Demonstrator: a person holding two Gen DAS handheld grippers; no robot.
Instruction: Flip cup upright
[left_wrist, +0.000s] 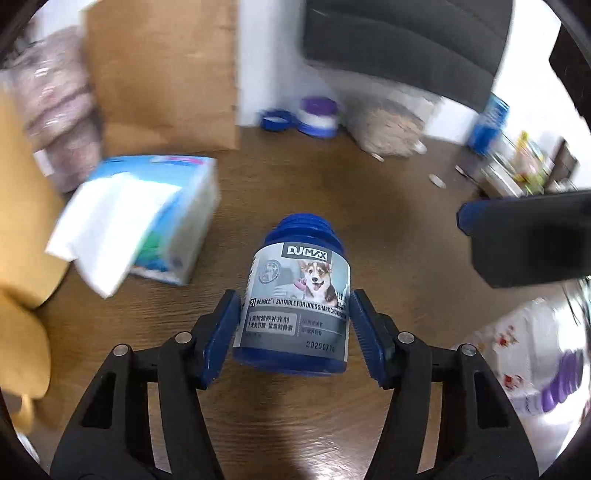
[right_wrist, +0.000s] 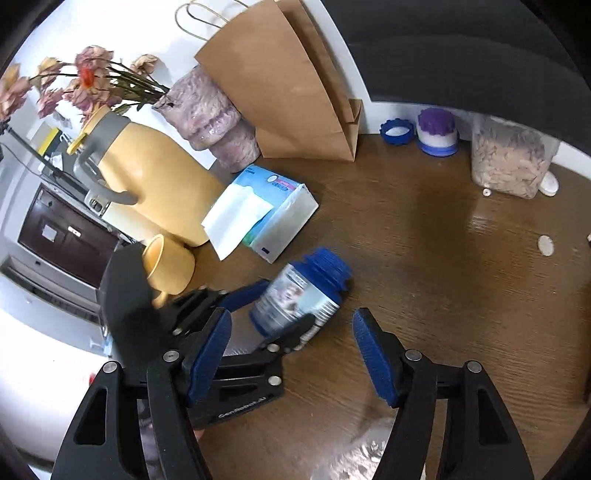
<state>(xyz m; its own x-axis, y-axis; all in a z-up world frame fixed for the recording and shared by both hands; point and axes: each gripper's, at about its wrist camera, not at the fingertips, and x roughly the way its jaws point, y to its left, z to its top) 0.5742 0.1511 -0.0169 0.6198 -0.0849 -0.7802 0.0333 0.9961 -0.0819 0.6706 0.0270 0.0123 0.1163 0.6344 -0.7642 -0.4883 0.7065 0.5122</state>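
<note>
A blue bottle (left_wrist: 295, 306) with a dog on its label and a blue screw cap lies between my left gripper's pads (left_wrist: 225, 325), cap pointing away from me. My left gripper (left_wrist: 293, 325) is shut on its sides. In the right wrist view the same bottle (right_wrist: 299, 295) is tilted just over the brown table (right_wrist: 424, 277), cap up and to the right, held by my left gripper (right_wrist: 279, 310). A yellow mug (right_wrist: 170, 266) lies on its side to the left of it. My right gripper (right_wrist: 291, 350) is open and empty, close behind the bottle.
A tissue pack (right_wrist: 266, 210) lies left of the bottle. Behind it stand a yellow jug (right_wrist: 155, 177), a vase of dried flowers (right_wrist: 210, 110) and a paper bag (right_wrist: 288, 85). Small jars (right_wrist: 437, 133) and a flake container (right_wrist: 509, 158) line the back wall. A coin (right_wrist: 546, 245) lies at right.
</note>
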